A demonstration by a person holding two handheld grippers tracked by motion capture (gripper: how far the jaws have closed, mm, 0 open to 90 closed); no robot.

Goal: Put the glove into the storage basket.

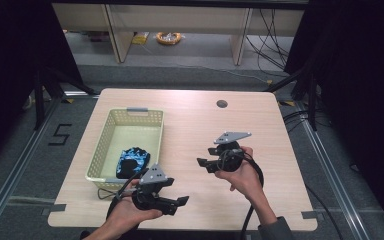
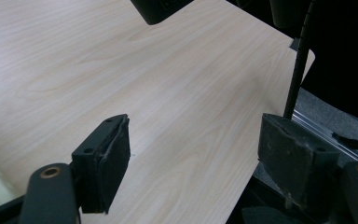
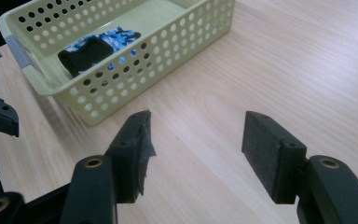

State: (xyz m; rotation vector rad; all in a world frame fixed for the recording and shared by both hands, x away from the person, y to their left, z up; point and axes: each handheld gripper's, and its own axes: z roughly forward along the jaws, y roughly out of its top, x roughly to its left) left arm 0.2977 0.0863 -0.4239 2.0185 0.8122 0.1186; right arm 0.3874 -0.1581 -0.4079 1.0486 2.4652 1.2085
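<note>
A pale yellow perforated basket [image 1: 100,150] [image 3: 168,51] stands on the left half of the wooden table [image 1: 190,125]. A black and blue patterned cloth [image 1: 131,161] [image 3: 93,46] lies bundled in its near end. My left gripper [image 1: 182,201] [image 2: 193,154] hovers over the table's near edge, just in front of the basket, jaws open with nothing between them. Held over the table's middle right, my right gripper [image 1: 204,162] [image 3: 196,144] points left toward the basket, jaws open and empty.
A dark round hole [image 1: 222,104] sits near the table's far edge. Cables trail from both grippers off the near edge. Beyond the table are a grey floor, wooden furniture legs and an orange cable coil [image 1: 168,37]. Black curtains flank both sides.
</note>
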